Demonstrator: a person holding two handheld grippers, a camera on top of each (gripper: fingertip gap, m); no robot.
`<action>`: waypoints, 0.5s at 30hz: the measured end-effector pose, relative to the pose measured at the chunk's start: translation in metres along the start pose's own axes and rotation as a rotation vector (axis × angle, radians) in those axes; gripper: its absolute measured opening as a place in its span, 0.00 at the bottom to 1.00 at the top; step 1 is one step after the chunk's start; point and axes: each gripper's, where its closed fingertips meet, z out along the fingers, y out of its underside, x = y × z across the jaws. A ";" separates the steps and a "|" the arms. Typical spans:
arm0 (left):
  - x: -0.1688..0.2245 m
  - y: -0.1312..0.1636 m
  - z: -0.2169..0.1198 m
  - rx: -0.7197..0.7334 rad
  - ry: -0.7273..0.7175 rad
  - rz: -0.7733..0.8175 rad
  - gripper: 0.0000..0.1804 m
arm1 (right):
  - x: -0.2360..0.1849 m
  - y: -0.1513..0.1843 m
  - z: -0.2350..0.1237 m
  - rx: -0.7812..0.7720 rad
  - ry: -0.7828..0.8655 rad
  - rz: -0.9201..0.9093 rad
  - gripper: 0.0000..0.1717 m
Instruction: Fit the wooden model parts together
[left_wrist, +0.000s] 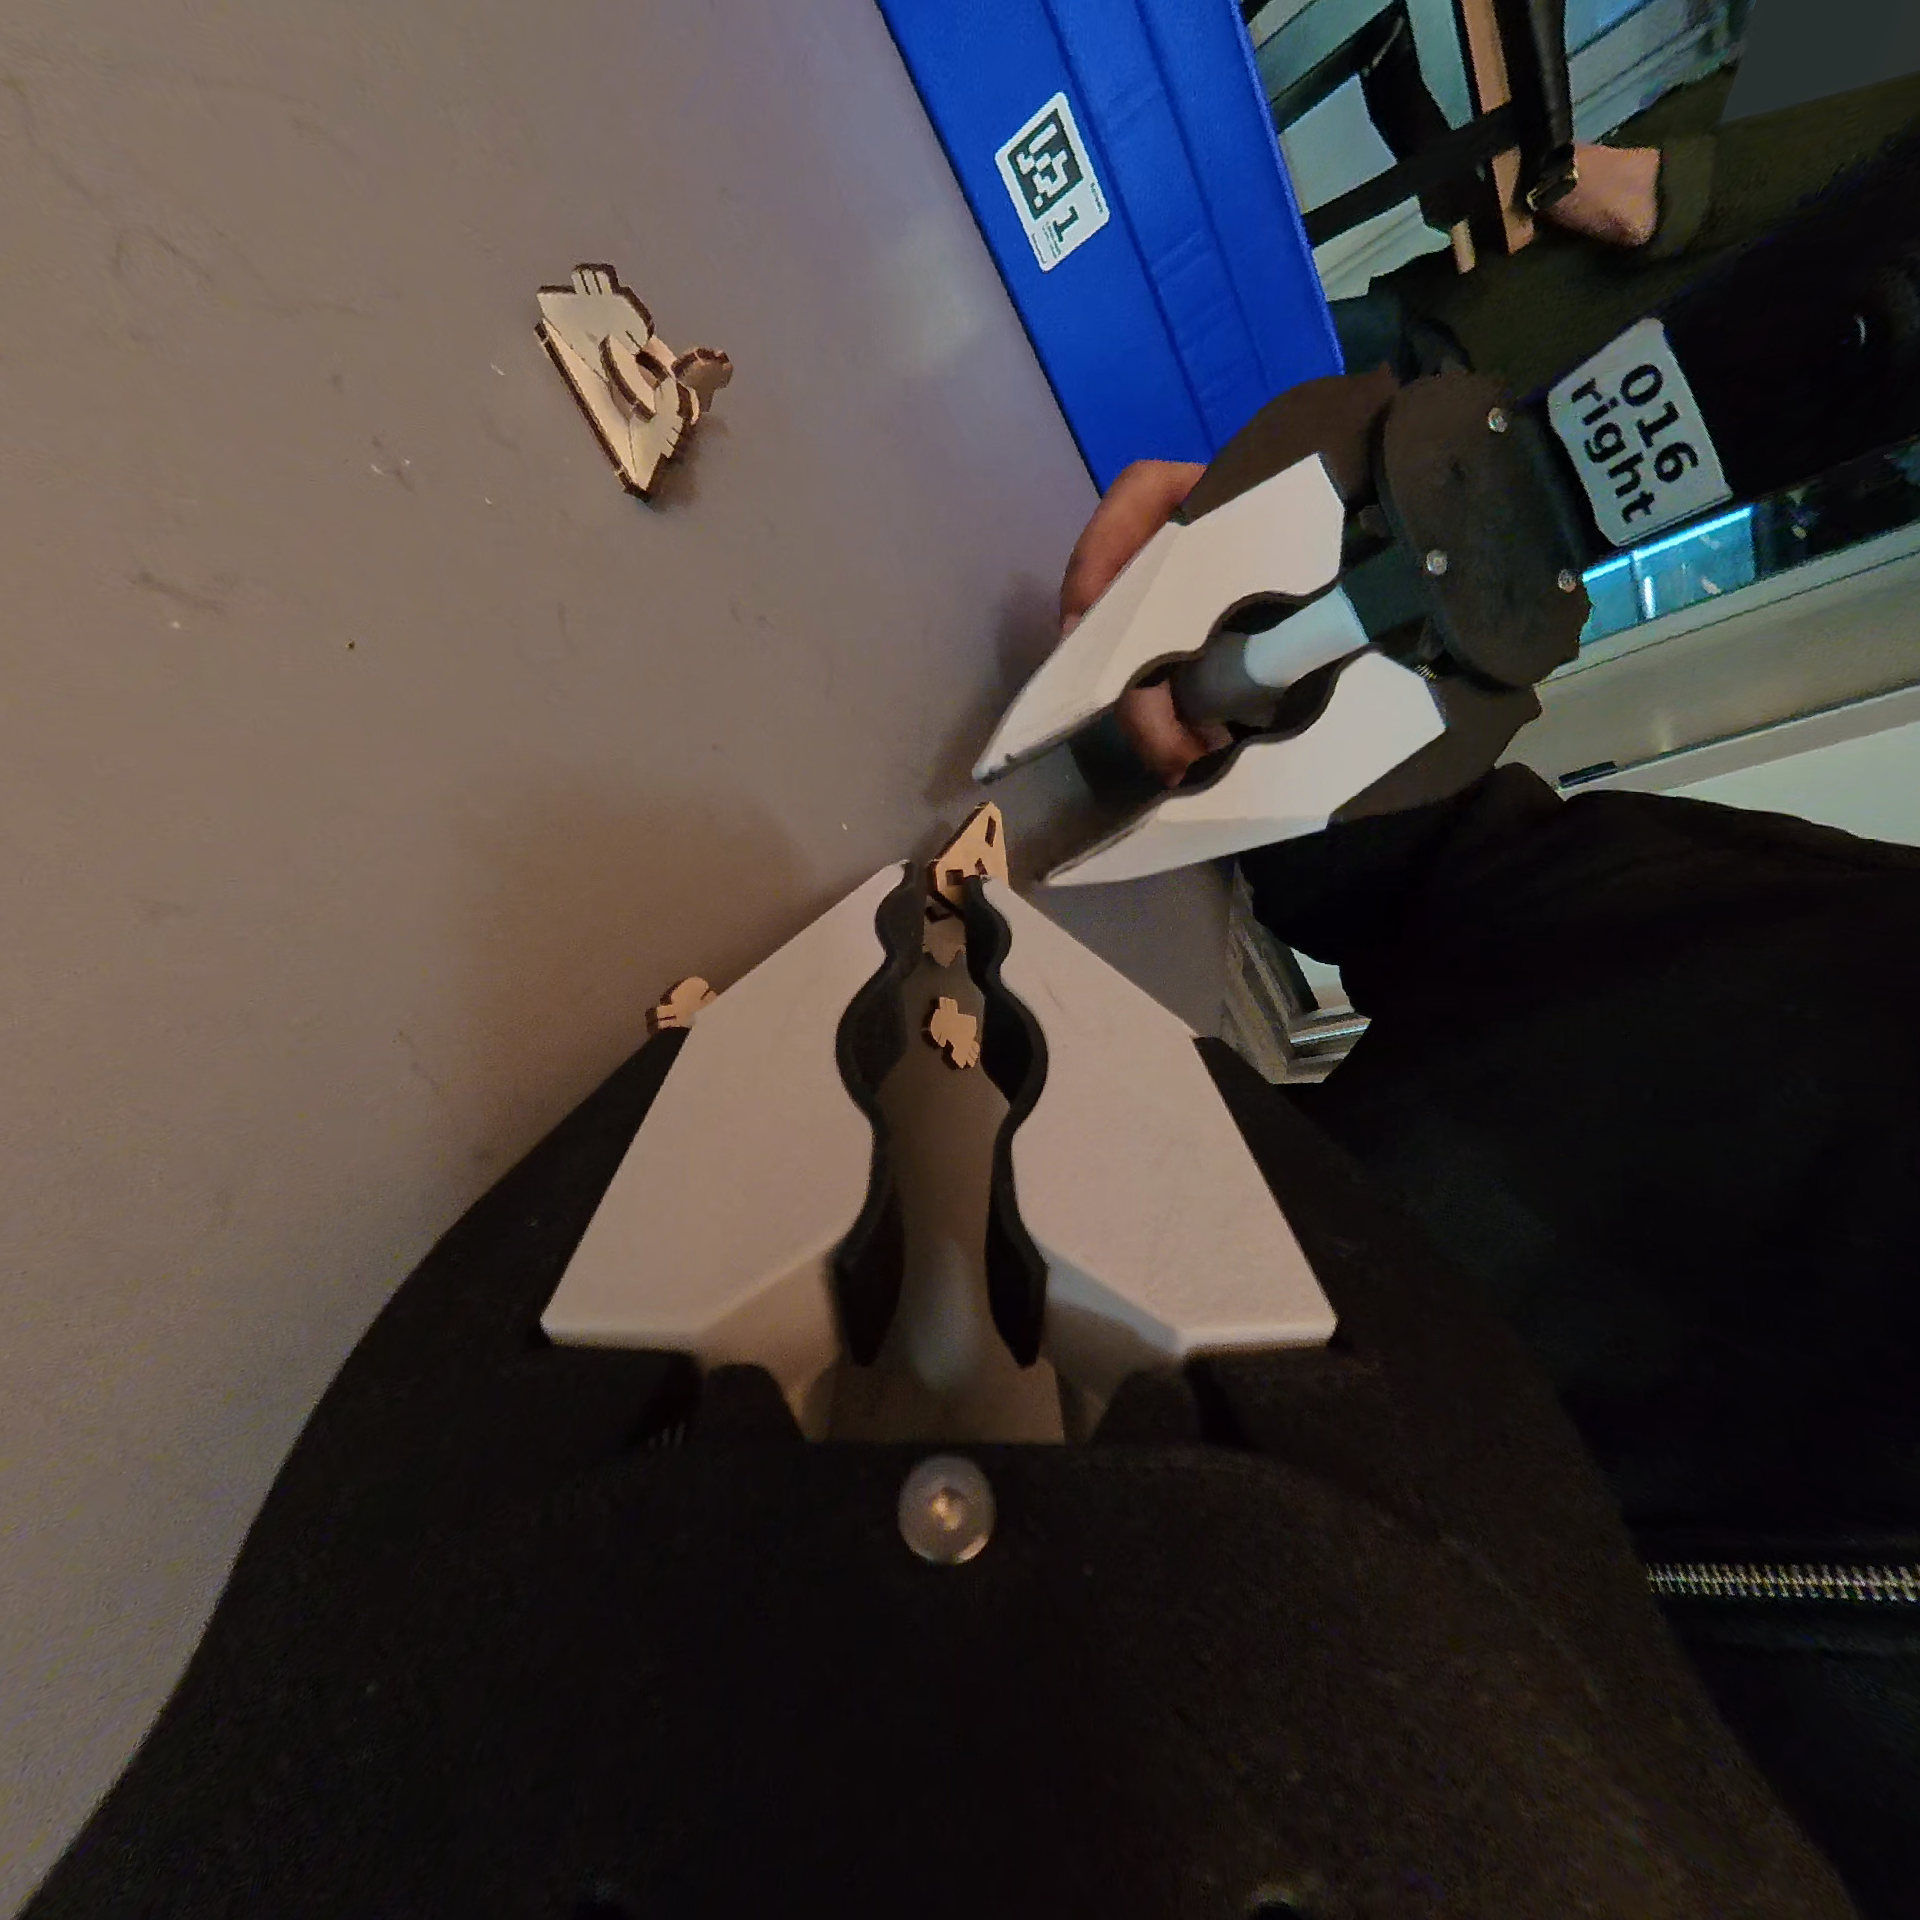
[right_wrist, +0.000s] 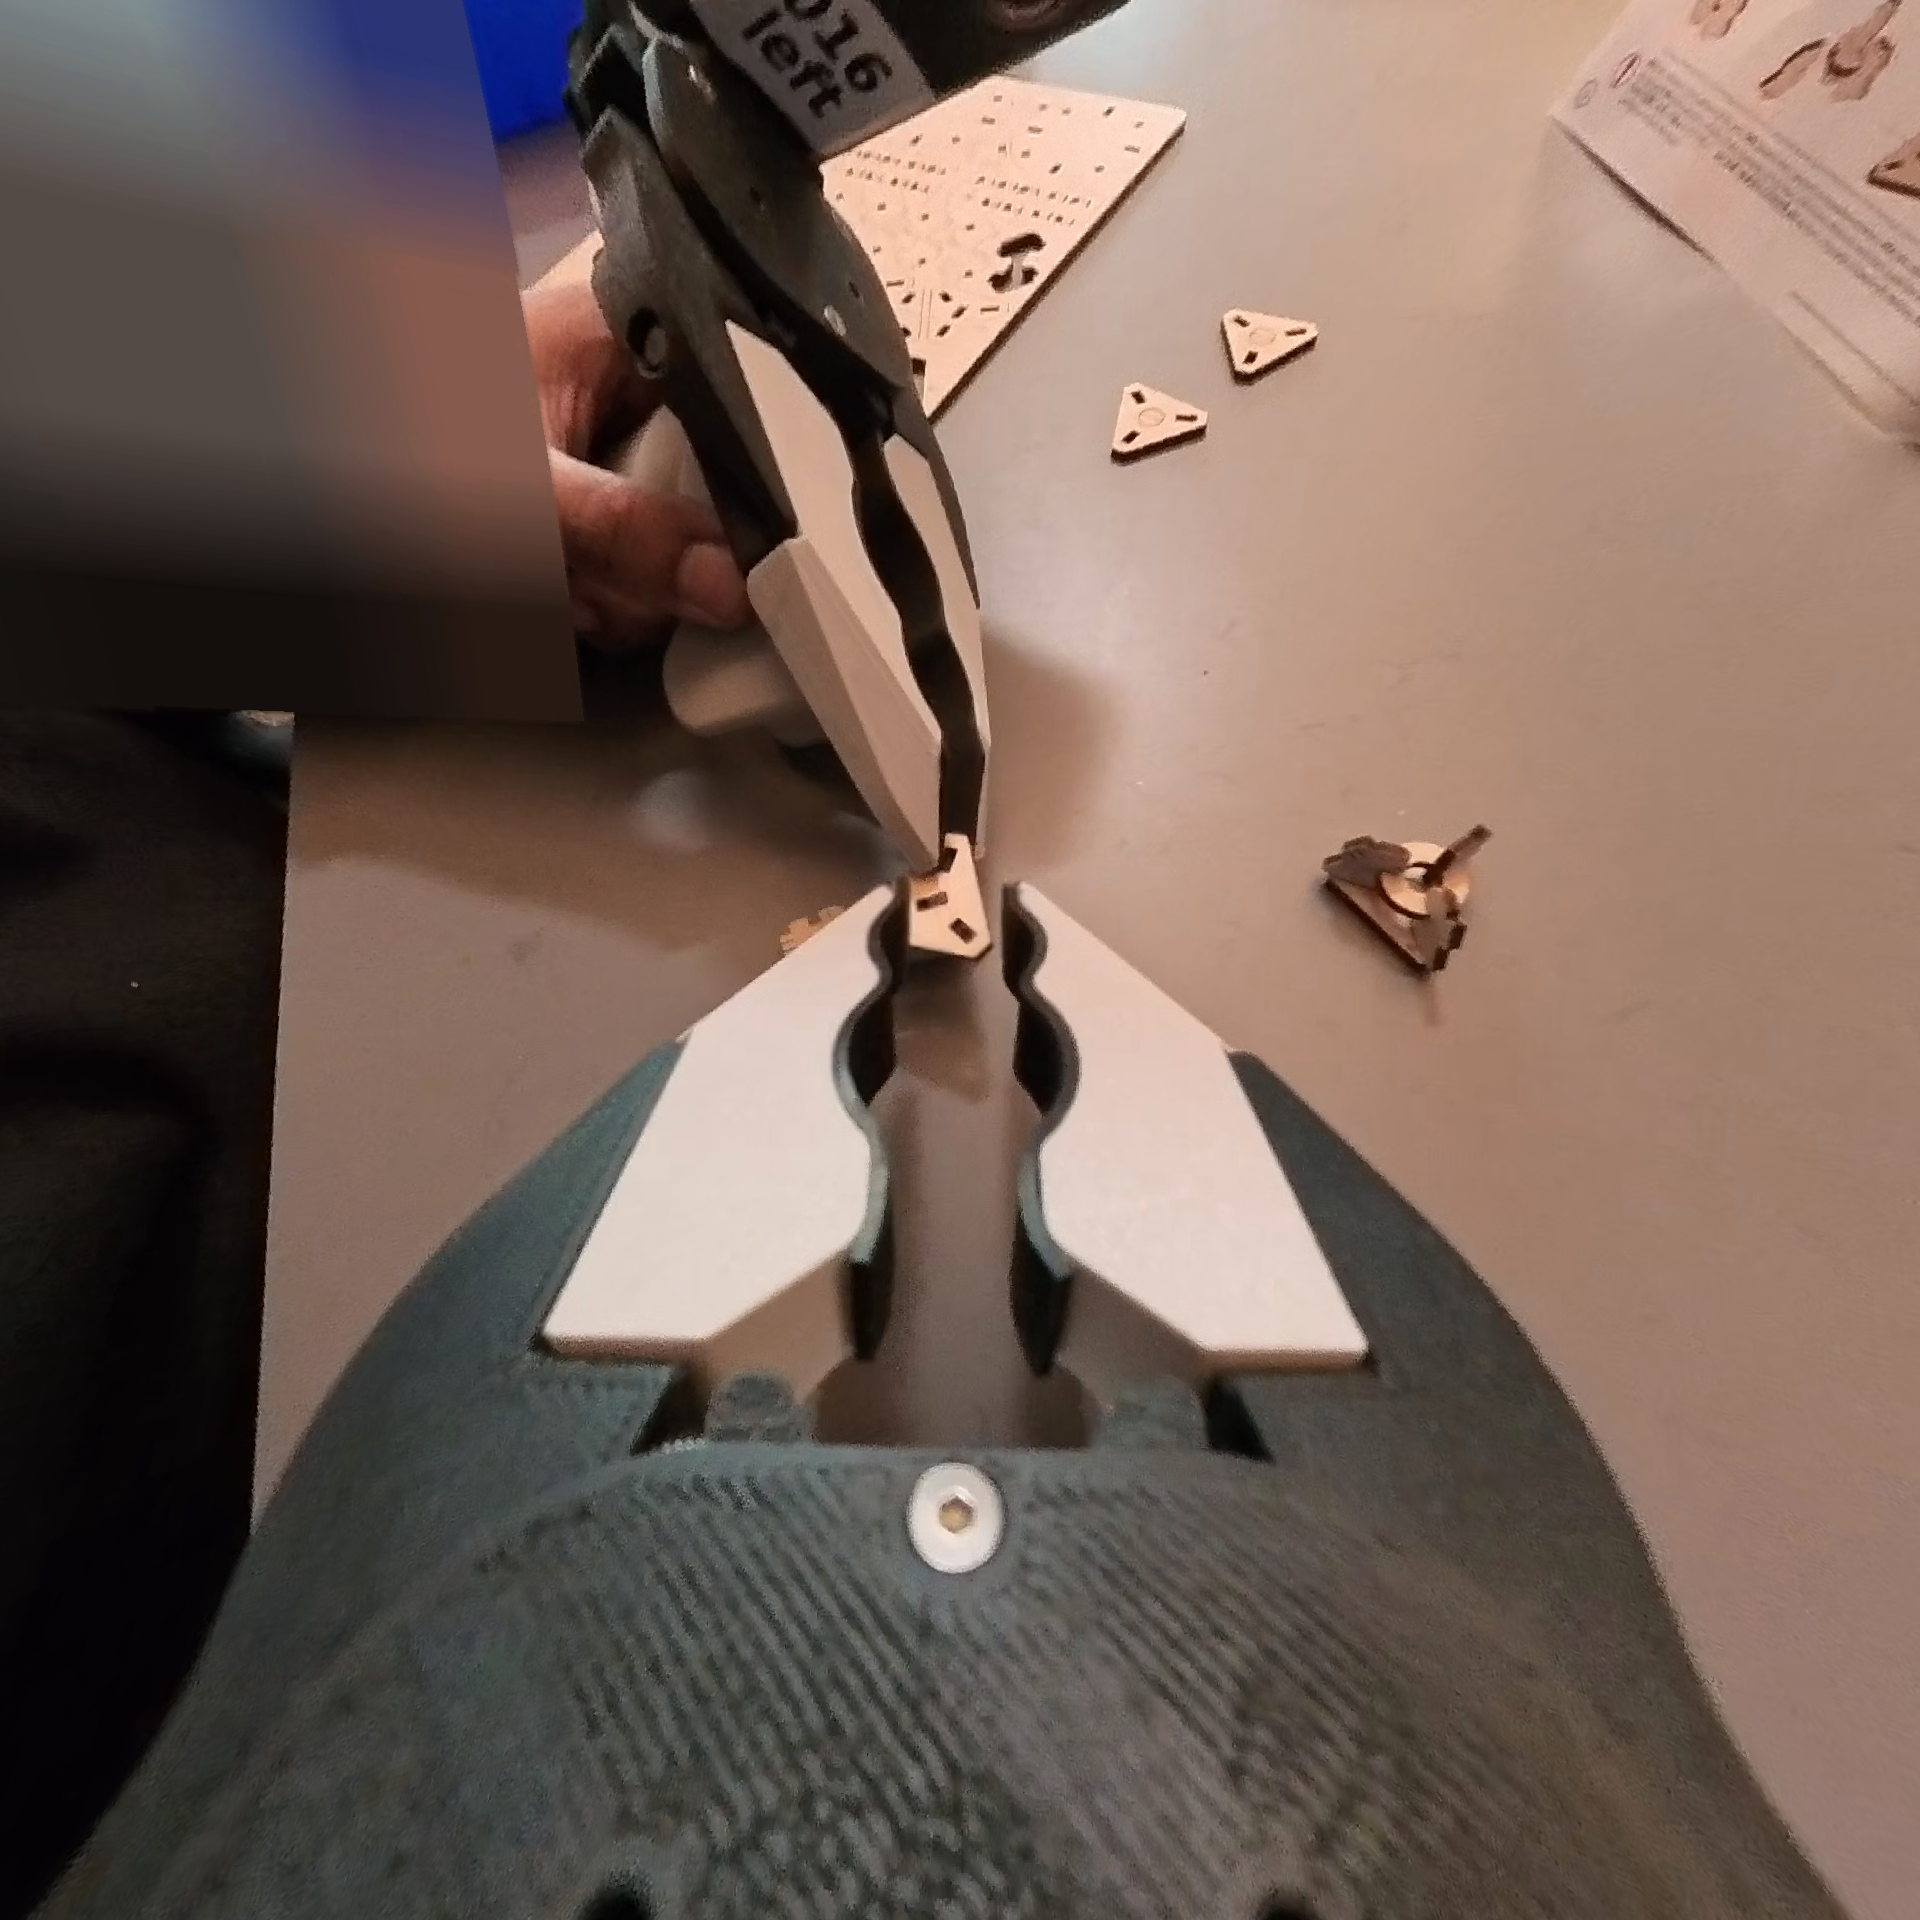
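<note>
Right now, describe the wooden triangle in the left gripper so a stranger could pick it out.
On the grey table, find the left gripper angling down near the front edge. The wooden triangle is pinched at its fingertips, lifted between the right gripper's open fingers. Two other triangles lie flat farther back; this one alone is held up.

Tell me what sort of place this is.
Probably a hobby or workshop table for building a wooden model kit: a punched-out wooden sheet, loose triangular pieces, an instruction leaflet, and a half-built assembly.
</note>
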 end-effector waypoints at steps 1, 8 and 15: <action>0.000 0.000 0.000 0.000 0.001 0.000 0.03 | 0.000 -0.002 -0.001 0.015 0.004 -0.002 0.06; 0.000 0.001 0.000 -0.004 0.009 -0.012 0.03 | -0.002 0.003 0.007 -0.038 0.022 -0.021 0.00; 0.000 0.001 0.000 -0.005 0.011 -0.014 0.03 | 0.003 -0.009 0.000 0.009 0.049 -0.018 0.00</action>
